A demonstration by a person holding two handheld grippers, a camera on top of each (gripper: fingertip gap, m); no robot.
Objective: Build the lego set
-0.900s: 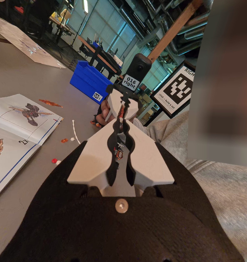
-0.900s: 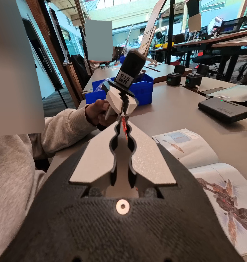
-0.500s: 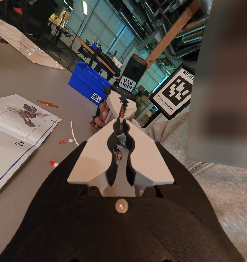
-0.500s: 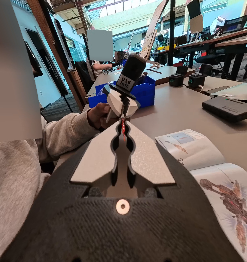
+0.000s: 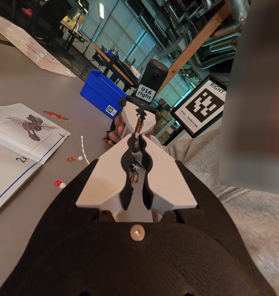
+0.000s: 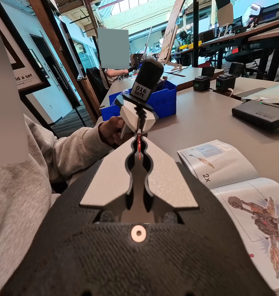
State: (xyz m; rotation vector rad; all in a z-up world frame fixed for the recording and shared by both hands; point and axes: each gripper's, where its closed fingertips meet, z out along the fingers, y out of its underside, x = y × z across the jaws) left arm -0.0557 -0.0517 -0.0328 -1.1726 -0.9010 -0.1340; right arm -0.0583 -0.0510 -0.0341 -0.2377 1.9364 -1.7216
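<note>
My left gripper (image 5: 136, 136) and my right gripper (image 6: 138, 137) are held above the table and meet tip to tip. The left gripper is shut on a small white piece (image 5: 136, 136). The right gripper is shut on a clear orange flame piece (image 6: 139, 148), which also shows in the left wrist view (image 5: 138, 125). The flame's end touches the white piece. In the right wrist view the left gripper (image 6: 139, 128) faces me, held by a hand. A small dark figure with an orange skull (image 5: 134, 177) shows through the gap between the left fingers; I cannot tell what it rests on.
An open instruction booklet (image 5: 15, 144) (image 6: 231, 184) lies on the grey table. Loose parts lie beside it: another orange flame (image 5: 55, 114), a white chain (image 5: 83, 149), orange studs (image 5: 70, 159), a red stud (image 5: 57, 182). A blue bin (image 5: 100, 94) stands behind. A black box (image 6: 260, 112) is far right.
Both grippers stay tip to tip with the same pieces in them. They have only drifted slightly; nothing was let go or taken.
</note>
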